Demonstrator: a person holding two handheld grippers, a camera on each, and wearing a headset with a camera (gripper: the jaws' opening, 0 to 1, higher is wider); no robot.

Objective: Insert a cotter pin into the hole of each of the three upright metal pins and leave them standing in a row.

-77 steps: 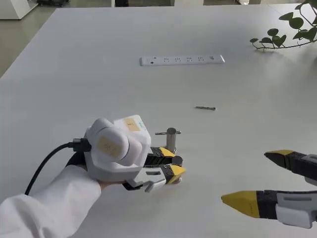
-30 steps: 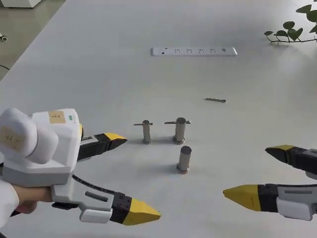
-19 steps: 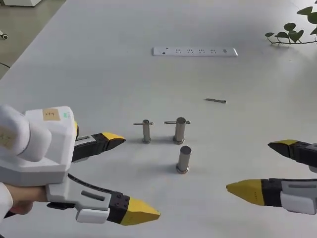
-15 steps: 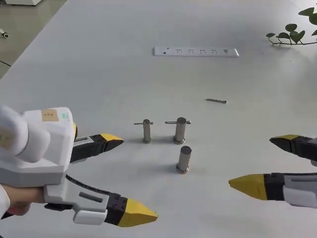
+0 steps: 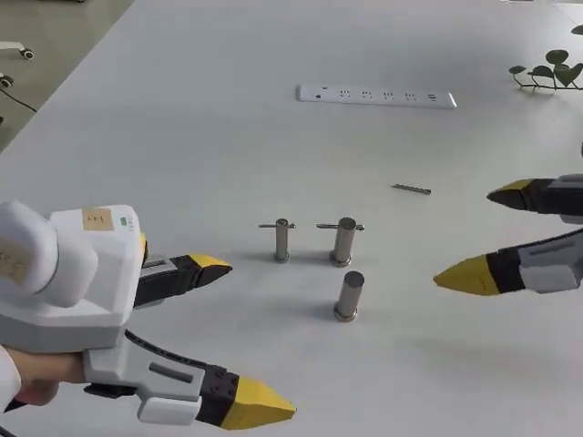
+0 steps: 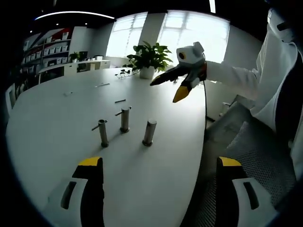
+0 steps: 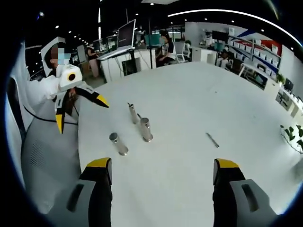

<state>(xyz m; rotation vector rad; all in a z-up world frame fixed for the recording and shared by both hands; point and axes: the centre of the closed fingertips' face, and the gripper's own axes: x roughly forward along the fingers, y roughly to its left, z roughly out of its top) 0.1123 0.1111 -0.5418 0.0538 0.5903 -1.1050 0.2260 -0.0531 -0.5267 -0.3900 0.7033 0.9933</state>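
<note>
Three upright metal pins stand mid-table. The thin left pin and the thicker pin beside it each carry a cotter pin through the top. A bare third pin stands just in front of the thicker one, out of their line. A loose cotter pin lies further back to the right. My left gripper is open at the lower left, short of the pins. My right gripper is open at the right, near the loose cotter pin, holding nothing.
A white power strip lies at the far side of the white table. A potted plant trails in at the far right. The table's near edge runs close behind the bare pin.
2.6 s ago my left gripper was shut around a pin; it has since opened and drawn back left, leaving three pins standing. My right gripper has moved up and away toward the loose cotter pin.
</note>
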